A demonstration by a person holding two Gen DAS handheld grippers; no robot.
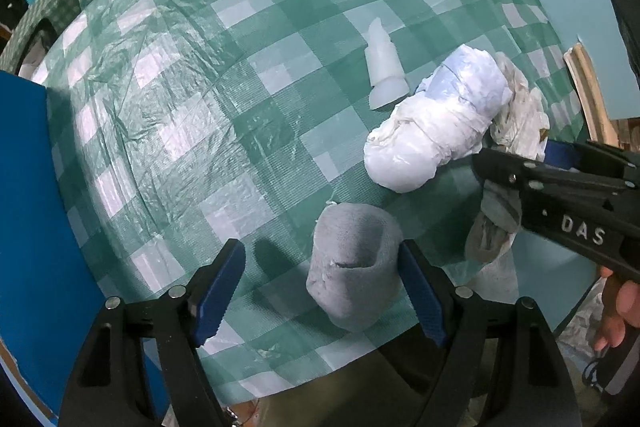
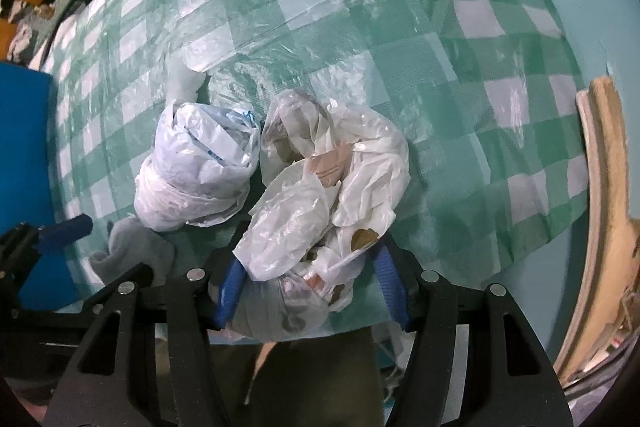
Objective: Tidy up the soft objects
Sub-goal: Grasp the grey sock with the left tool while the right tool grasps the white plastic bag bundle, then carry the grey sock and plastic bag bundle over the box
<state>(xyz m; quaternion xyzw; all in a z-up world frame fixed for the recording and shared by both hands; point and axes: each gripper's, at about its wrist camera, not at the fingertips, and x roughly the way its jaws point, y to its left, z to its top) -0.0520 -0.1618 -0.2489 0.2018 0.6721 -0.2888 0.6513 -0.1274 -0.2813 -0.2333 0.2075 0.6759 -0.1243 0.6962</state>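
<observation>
The left gripper (image 1: 320, 291) is gaping around the grey sock roll (image 1: 354, 263) at five o'clock; centre before squeezing. The right gripper (image 2: 310, 291) is half-closed, straddling the crumpled plastic bag (image 2: 320, 187).

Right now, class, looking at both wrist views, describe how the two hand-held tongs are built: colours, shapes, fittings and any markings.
Both tongs, left and right, have black plastic frames with triangular cut-outs, round silver fittings at the joints, and blue ribbed pads. In the left view, the right one's black body bears raised pale letters, DAS. No cables or sleeves show.
</observation>
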